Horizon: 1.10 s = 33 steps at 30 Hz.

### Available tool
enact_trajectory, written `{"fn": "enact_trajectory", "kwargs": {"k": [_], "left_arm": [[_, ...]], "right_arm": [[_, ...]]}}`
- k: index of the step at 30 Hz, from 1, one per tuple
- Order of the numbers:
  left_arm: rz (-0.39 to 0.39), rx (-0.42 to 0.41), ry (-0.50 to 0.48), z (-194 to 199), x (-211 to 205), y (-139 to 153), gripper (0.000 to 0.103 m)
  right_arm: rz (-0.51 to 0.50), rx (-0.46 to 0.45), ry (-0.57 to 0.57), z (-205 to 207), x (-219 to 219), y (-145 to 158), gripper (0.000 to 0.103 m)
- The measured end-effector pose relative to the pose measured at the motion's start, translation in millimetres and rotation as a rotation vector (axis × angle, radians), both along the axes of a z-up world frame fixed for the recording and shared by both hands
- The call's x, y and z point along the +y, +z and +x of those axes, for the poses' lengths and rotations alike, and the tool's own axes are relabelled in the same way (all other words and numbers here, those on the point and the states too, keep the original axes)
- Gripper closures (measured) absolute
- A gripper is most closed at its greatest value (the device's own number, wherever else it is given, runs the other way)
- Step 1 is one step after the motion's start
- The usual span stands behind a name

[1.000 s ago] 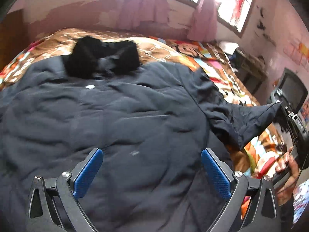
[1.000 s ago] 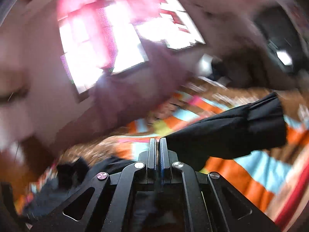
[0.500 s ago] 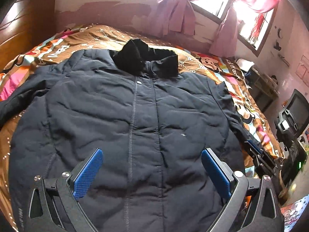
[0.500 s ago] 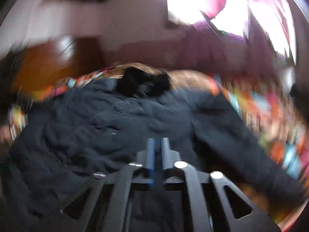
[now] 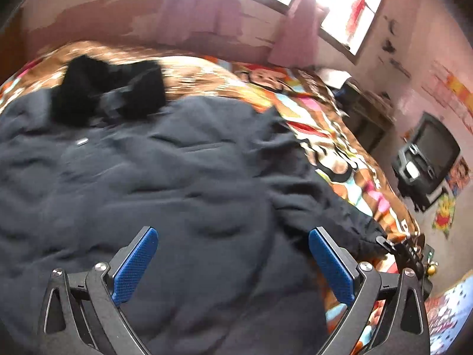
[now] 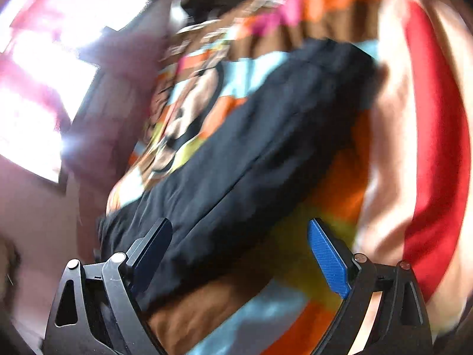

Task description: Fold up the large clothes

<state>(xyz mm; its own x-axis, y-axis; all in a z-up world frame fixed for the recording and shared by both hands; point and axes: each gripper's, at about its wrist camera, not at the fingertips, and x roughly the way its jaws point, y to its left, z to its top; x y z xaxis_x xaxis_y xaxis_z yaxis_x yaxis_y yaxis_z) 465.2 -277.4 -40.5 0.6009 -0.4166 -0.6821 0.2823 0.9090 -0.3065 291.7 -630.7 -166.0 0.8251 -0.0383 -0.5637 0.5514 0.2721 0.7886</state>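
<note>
A large dark navy padded jacket (image 5: 165,183) lies spread front-up on the bed, its black fur collar (image 5: 109,91) at the far end. Its right sleeve (image 5: 331,207) lies out toward the bed's right edge. My left gripper (image 5: 233,263) is open and empty, low over the jacket's lower front. My right gripper (image 6: 239,251) is open over the sleeve (image 6: 257,148), which lies flat on the bedspread and runs between the jaws; the right wrist view is blurred. The right gripper's tip (image 5: 396,248) shows by the sleeve's cuff.
The colourful cartoon bedspread (image 5: 334,136) covers the bed. A window with pink curtains (image 5: 295,20) is behind it. A dark cabinet (image 5: 366,118) and an old TV on a stand (image 5: 428,159) stand at the right wall.
My right gripper has opened and let go of the sleeve, which now lies flat on the bed. My left gripper has dropped closer to the jacket.
</note>
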Motion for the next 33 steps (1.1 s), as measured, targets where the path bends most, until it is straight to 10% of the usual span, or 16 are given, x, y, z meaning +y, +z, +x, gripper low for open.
{"fn": "enact_trajectory", "kwargs": {"k": [4, 9, 12, 18, 25, 33], "left_arm": [[0.089, 0.004, -0.040, 18.9, -44.2, -11.9, 0.001], [0.164, 0.059, -0.025, 36.8, -56.6, -30.4, 0.000], [0.163, 0.060, -0.031, 37.4, -50.6, -30.6, 0.000], [0.059, 0.116, 0.015, 36.5, -1.1, -10.7, 0.002], [0.042, 0.031, 0.047, 8.8, 95.2, 42.8, 0.002], [-0.026, 0.028, 0.177, -28.9, 228.5, 60.7, 0.002]], "right_arm": [[0.000, -0.064, -0.045, 13.7, -8.3, -6.3, 0.017], [-0.014, -0.095, -0.083, 20.5, -36.7, -17.8, 0.086], [-0.070, -0.113, -0.071, 18.7, -41.2, -10.4, 0.093], [-0.483, -0.198, 0.015, 17.5, -1.1, 100.2, 0.096], [-0.987, -0.261, 0.202, 16.0, 147.3, 224.7, 0.096], [-1.263, -0.305, 0.585, 49.5, 322.4, 265.4, 0.096]]}}
